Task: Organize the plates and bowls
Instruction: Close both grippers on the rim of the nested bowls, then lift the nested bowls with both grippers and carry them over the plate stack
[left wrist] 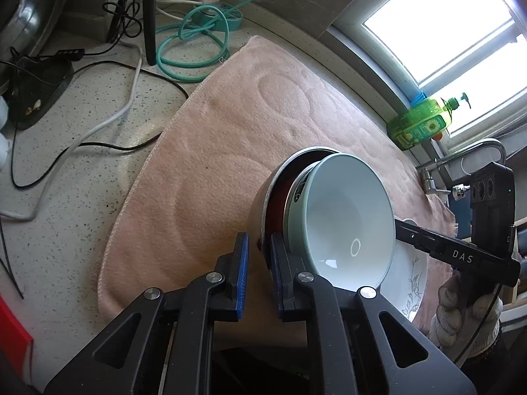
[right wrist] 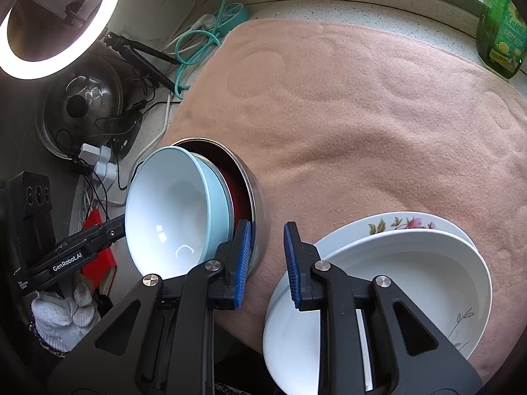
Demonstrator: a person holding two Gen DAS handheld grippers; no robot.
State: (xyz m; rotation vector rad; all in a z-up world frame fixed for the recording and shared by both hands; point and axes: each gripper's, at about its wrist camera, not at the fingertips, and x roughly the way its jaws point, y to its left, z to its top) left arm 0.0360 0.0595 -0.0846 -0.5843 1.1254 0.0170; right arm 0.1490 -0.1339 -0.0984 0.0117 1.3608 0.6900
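Observation:
A pale blue bowl (left wrist: 346, 220) lies nested in a steel bowl with a dark red inside (left wrist: 280, 191) on the pink towel (left wrist: 214, 138). My left gripper (left wrist: 258, 273) straddles the steel bowl's rim, its jaws a small gap apart. In the right wrist view the same blue bowl (right wrist: 171, 210) and steel bowl (right wrist: 257, 204) sit left of my right gripper (right wrist: 266, 263), which is open beside the steel bowl. Stacked white plates (right wrist: 405, 283), the lower one flowered (right wrist: 395, 222), lie under its right finger. The plates also show in the left wrist view (left wrist: 408, 279).
Cables and a teal power strip (left wrist: 210, 16) lie on the speckled counter (left wrist: 66, 181). A green soap bottle (left wrist: 421, 121) stands by the window, a tap (left wrist: 461, 161) beyond the towel. A ring light (right wrist: 59, 16), a pot lid (right wrist: 82, 105) and a red book (right wrist: 98, 253) are at the left.

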